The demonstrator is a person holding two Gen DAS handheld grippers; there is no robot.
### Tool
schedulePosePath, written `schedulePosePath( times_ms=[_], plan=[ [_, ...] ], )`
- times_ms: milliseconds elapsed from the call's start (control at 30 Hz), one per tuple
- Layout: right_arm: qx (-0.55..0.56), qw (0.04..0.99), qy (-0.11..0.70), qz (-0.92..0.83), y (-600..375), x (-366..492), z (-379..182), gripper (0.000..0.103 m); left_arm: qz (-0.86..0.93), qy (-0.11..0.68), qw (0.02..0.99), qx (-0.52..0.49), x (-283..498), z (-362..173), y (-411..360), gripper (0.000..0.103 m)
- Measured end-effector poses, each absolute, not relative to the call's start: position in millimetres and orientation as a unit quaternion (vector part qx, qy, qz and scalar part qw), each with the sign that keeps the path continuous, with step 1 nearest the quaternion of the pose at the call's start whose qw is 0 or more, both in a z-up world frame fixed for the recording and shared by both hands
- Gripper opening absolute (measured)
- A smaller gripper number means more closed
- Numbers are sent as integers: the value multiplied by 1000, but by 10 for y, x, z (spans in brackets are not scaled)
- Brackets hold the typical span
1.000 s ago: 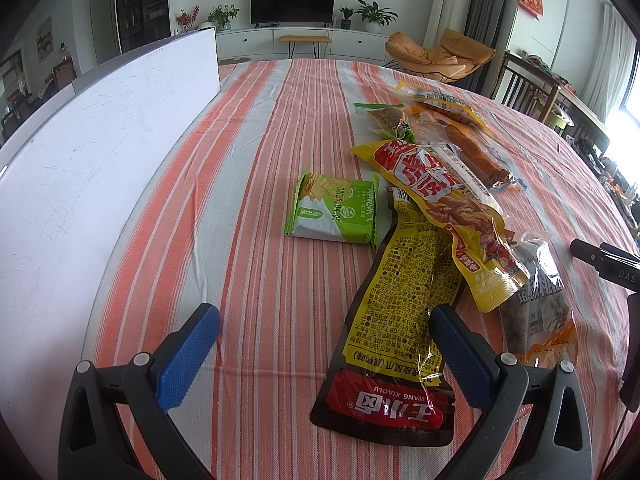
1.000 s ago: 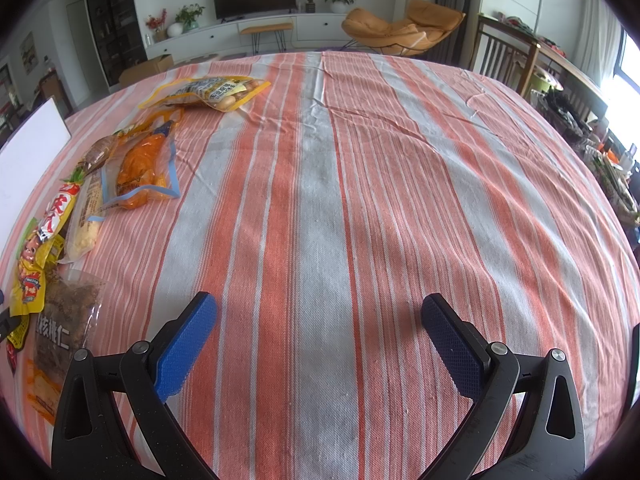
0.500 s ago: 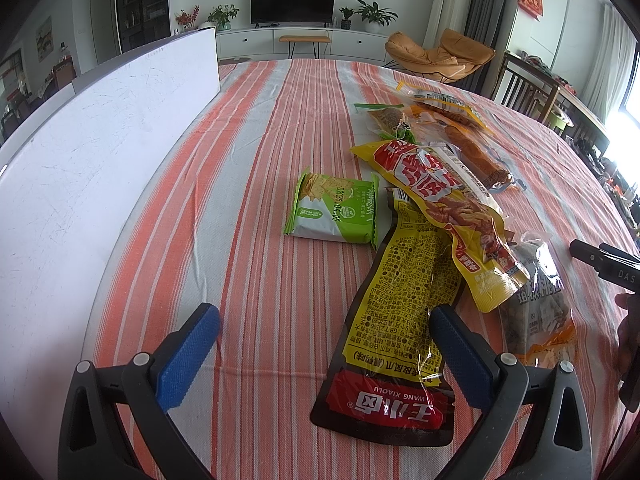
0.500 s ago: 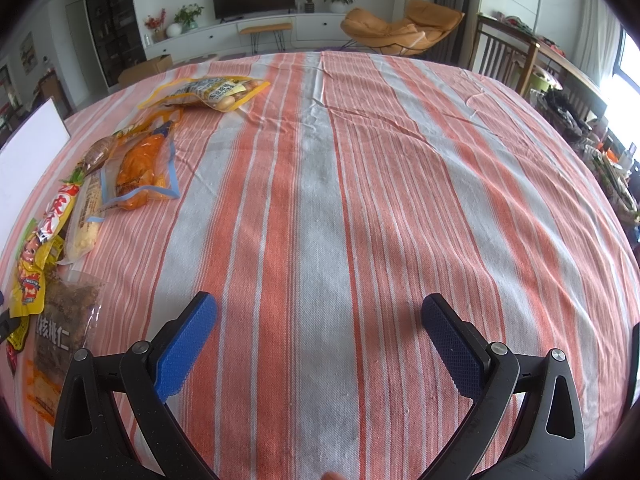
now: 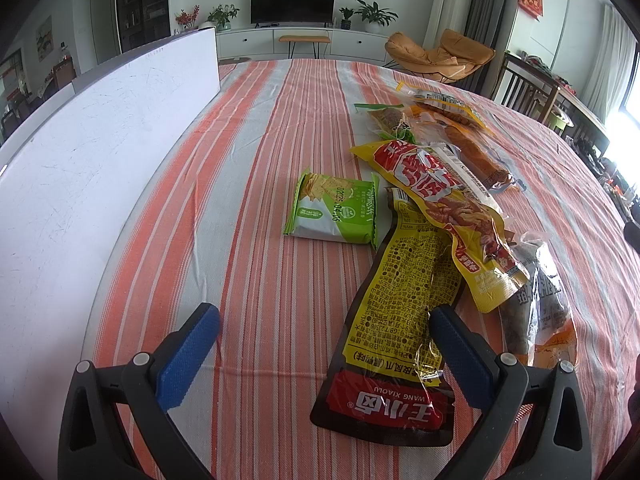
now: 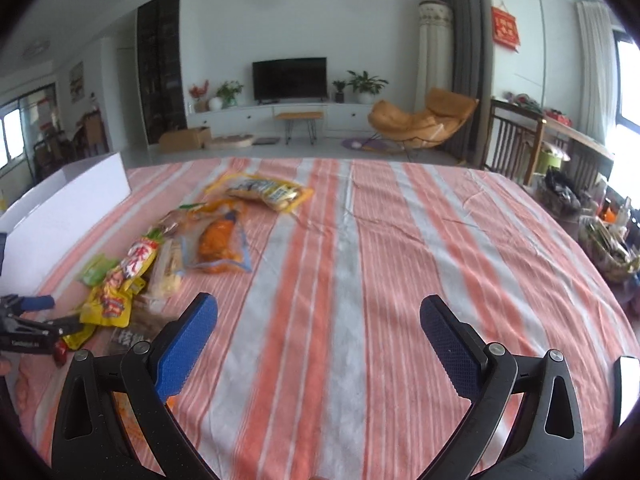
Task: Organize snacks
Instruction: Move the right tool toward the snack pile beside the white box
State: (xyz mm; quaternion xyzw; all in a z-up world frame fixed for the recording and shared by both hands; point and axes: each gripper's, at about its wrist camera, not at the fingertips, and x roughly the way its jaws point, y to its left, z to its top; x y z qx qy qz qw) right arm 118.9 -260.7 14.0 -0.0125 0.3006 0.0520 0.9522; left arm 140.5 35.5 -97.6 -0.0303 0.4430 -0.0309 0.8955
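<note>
the black and yellow snack pouch (image 5: 396,320) lying nearest on the striped cloth carries a red band with "wang xiaolu" in latin letters above large white chinese characters, printed upside down from here. the green cracker packet (image 5: 334,212) beside it shows a stamped date that reads roughly "2025.04.05". the yellow and red bag (image 5: 440,196) has big chinese characters. a red wall hanging (image 6: 506,29) bears writing too small to read.

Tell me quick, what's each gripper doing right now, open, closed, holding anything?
Left gripper: open, holding nothing, low over the yellow and black snack pouch.
Right gripper: open, holding nothing, above the striped tablecloth.
</note>
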Motion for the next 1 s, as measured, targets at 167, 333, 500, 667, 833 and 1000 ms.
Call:
schedulePosePath(
  times_ms=[167,333,500,667,833,1000],
  plan=[
    [-23,948,311,63,-2535,1226,88,102,-31,443,896,-30,1403,-975,355,103],
    [-40,955,287,63,-2494,1167,172,102,-31,443,896,-30,1405,-976,355,103],
    [-48,959,271,65,-2479,1134,226,102,-31,443,896,-30,1403,-975,356,103],
    [-51,959,270,75,-2470,1142,238,102,-31,443,896,-30,1405,-976,356,103],
    [-51,958,272,78,-2480,1158,232,102,-31,443,896,-31,1406,-976,355,103],
    [-53,958,270,78,-2482,1162,226,102,-31,443,896,-30,1403,-975,356,103]
  ],
)
